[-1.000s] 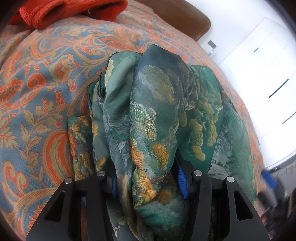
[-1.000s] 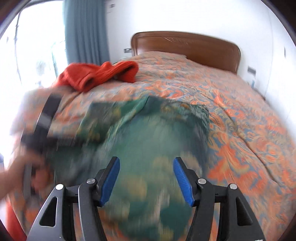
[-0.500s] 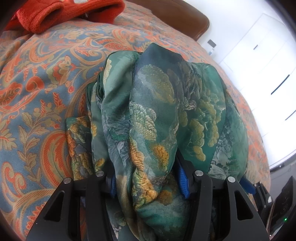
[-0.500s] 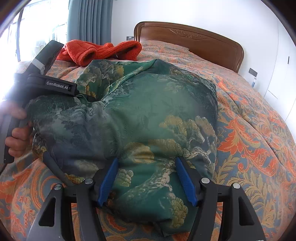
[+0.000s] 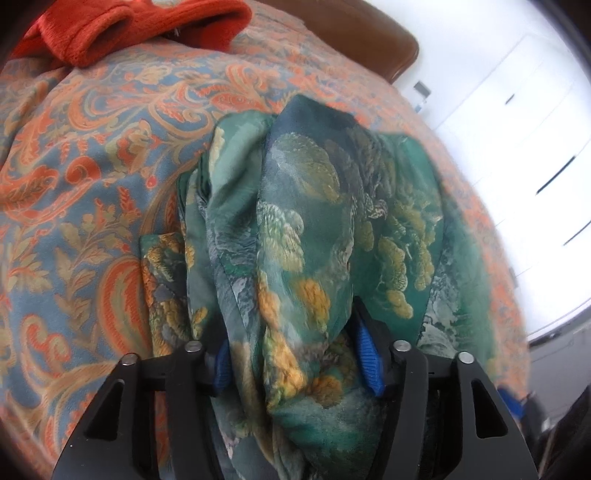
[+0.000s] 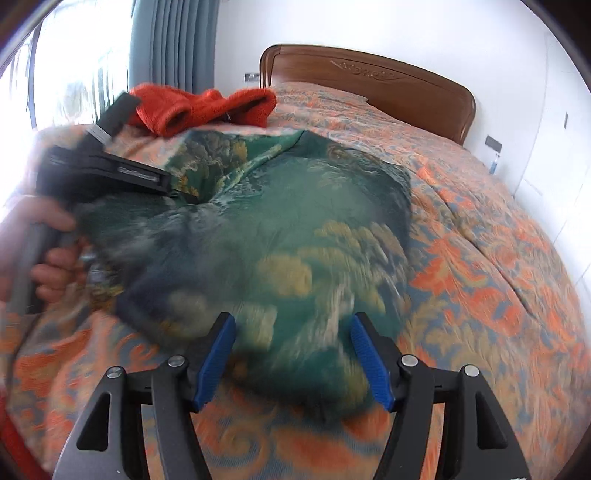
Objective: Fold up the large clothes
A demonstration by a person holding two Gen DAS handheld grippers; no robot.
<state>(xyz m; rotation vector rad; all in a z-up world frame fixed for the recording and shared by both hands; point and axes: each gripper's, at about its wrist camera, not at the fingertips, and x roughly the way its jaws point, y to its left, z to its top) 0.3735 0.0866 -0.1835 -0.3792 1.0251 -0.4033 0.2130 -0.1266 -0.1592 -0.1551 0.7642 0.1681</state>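
A large green garment with a gold and teal landscape print (image 5: pixel 314 229) lies bunched on the patterned bedspread (image 5: pixel 81 177). My left gripper (image 5: pixel 295 362) has a thick bundle of this garment filling the gap between its blue pads, which stand wide apart. In the right wrist view the garment (image 6: pixel 280 240) spreads as a rounded heap, and the left gripper (image 6: pixel 107 177) holds its left edge. My right gripper (image 6: pixel 291 358) is open and empty, just above the garment's near edge.
A red fleece garment (image 6: pixel 199 107) lies at the back left of the bed, also in the left wrist view (image 5: pixel 125 26). A wooden headboard (image 6: pixel 369 77) stands behind. White wardrobe doors (image 5: pixel 517 129) are at the right. Curtains (image 6: pixel 173 40) hang at the left.
My right gripper has pulled back from the garment's near edge, and its view is now blurred. My left gripper keeps its hold, with the garment shifted only slightly.
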